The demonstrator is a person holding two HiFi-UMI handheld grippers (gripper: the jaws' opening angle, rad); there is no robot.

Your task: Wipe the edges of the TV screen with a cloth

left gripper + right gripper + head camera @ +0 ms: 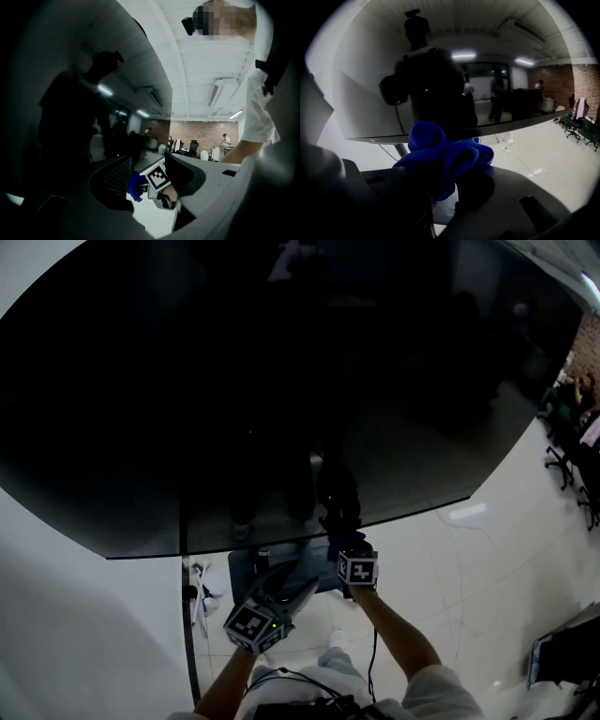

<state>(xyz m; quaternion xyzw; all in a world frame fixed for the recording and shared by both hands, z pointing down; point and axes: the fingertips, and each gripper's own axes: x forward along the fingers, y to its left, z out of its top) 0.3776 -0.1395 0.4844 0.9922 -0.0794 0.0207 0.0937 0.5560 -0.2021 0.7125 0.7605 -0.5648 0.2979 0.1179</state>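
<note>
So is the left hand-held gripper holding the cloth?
No, the right hand-held gripper clamps the cloth; the left hand-held gripper is open and empty.

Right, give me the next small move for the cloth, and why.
Probably nudge the right gripper up so the blue cloth presses on the TV's bottom edge: the cloth is clamped in its jaws just beneath that edge, contact unclear.

The TV screen [281, 381] is glossy; the cloth [440, 154] looks knitted.
</note>
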